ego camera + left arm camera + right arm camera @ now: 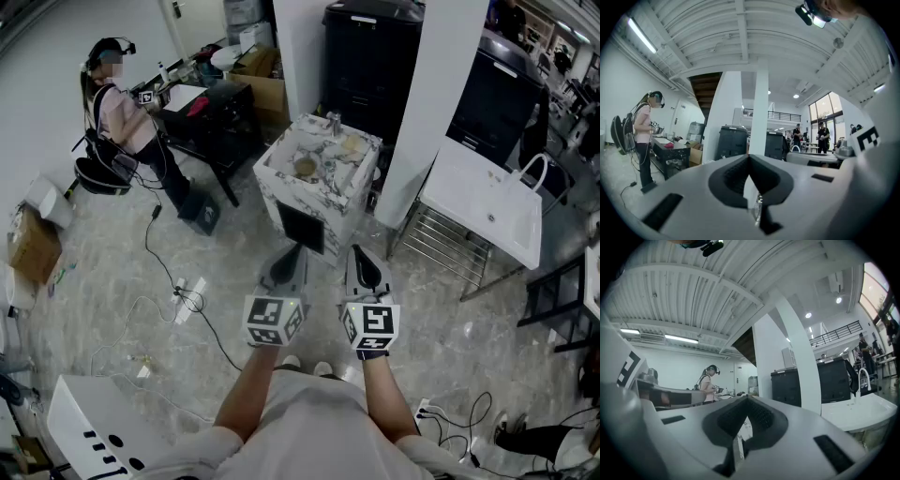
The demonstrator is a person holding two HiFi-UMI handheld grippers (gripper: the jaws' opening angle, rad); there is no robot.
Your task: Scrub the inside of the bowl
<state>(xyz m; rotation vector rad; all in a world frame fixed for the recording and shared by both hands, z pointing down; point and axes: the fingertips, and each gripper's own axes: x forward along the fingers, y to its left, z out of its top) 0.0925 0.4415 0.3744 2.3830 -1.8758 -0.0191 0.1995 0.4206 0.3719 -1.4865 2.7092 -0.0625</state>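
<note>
Ahead of me stands a marble-patterned sink stand [281,192]. In its basin lies a brownish bowl [305,168], with a pale item [352,146] beside it that is too small to make out. My left gripper [289,255] and right gripper [362,255] are held side by side at waist height, well short of the stand and pointing toward it. Both are shut with nothing between the jaws. The left gripper [749,156] in its own view has its jaws pressed together and looks out across the room. The right gripper [747,399] in its view shows the same. The bowl appears in neither gripper view.
A white pillar [431,103] rises just right of the stand, with a black cabinet [370,52] behind it. A white table [487,202] stands at the right. At the left, a person [122,117] works at a dark table [211,117]. Cables [187,300] trail across the floor.
</note>
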